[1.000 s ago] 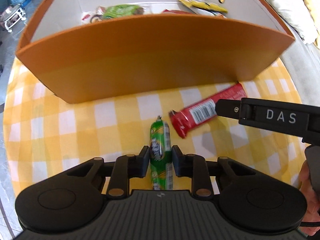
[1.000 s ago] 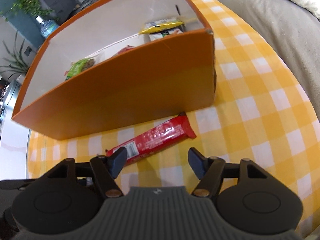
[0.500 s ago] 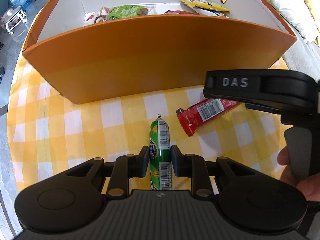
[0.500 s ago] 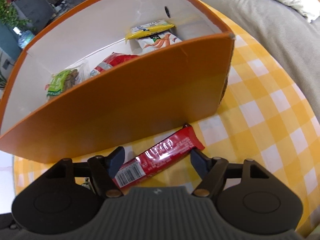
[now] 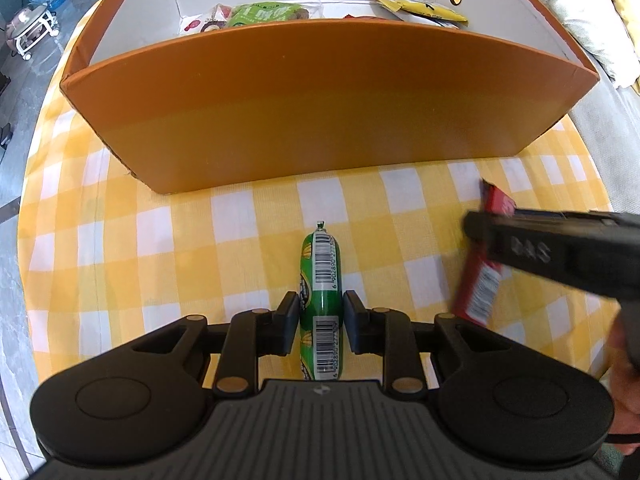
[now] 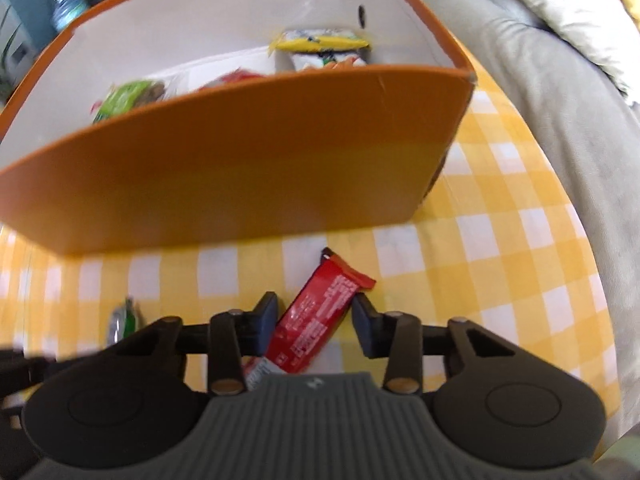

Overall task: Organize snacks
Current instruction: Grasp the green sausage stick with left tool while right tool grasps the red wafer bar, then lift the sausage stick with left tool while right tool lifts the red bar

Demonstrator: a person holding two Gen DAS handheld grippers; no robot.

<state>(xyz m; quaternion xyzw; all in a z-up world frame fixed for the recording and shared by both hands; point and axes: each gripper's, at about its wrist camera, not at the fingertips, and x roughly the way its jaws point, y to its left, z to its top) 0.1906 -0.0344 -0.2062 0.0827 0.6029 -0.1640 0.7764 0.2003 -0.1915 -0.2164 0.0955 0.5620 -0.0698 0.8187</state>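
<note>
Orange cardboard makes up the big box (image 5: 320,100) on the yellow checked tablecloth (image 5: 120,240), and it already holds several packets, a green one (image 5: 260,14) and a yellow one (image 5: 420,6) among them, so I'd say the sorting is well along. Two snacks remain outside it, both in hand: the red bar (image 6: 316,320) sits slantwise between the right gripper (image 6: 314,316) fingers, which look closed on it, though blur leaves that uncertain. Smallest, the green sausage stick (image 5: 320,280) is pinched firmly by the left gripper (image 5: 321,320), just short of the box's front wall.
</note>
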